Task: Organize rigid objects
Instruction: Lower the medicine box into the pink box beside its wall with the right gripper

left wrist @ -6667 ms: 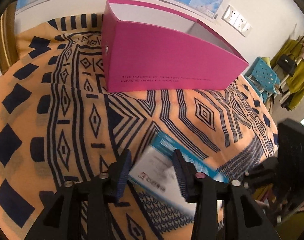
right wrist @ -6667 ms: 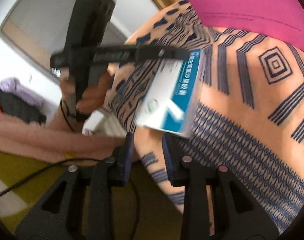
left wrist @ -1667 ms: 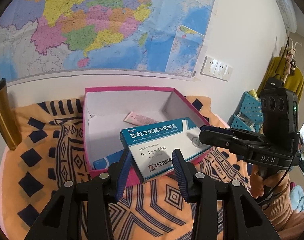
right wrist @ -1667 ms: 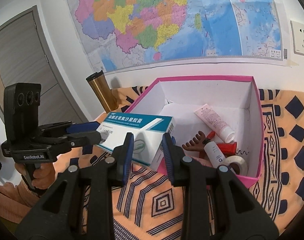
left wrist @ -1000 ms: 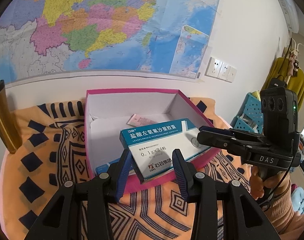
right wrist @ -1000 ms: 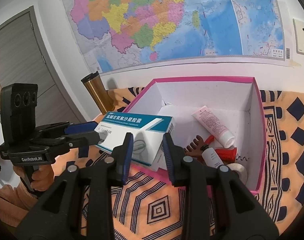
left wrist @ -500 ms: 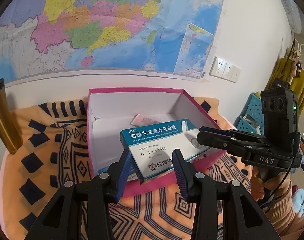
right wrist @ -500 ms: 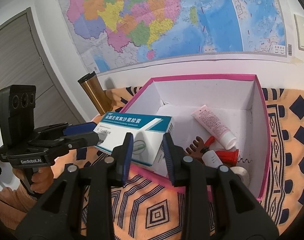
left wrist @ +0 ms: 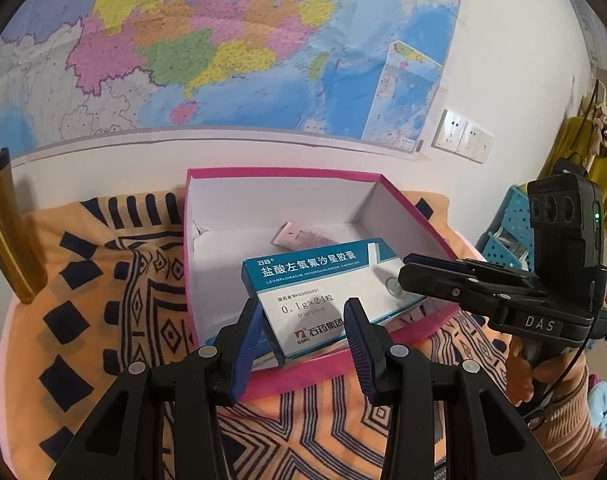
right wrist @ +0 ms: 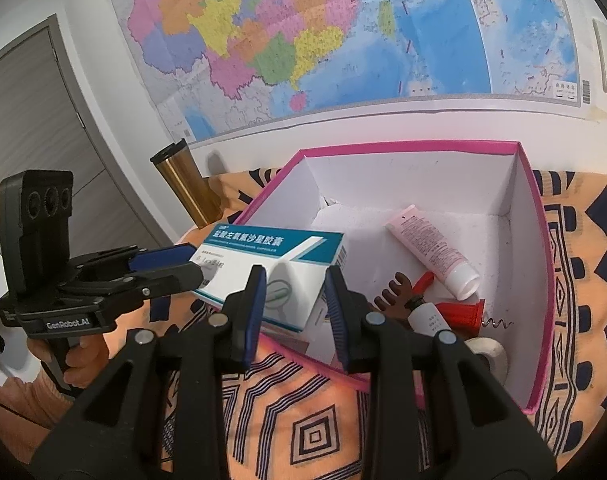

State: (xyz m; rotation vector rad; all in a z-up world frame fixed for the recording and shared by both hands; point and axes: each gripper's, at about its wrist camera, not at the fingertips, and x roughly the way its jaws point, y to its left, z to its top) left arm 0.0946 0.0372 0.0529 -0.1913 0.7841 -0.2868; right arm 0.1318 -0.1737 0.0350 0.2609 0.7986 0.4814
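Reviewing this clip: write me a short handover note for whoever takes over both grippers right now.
Left gripper: shut on one end of the medicine box.
Right gripper: shut on the other end of the same box.
Position: the box hangs over the near edge of the open pink box.
Done: pink tube, small white bottle, red corkscrew, brown comb-like piece and tape roll already lie inside.
Left: lower the medicine box in, release both grippers.
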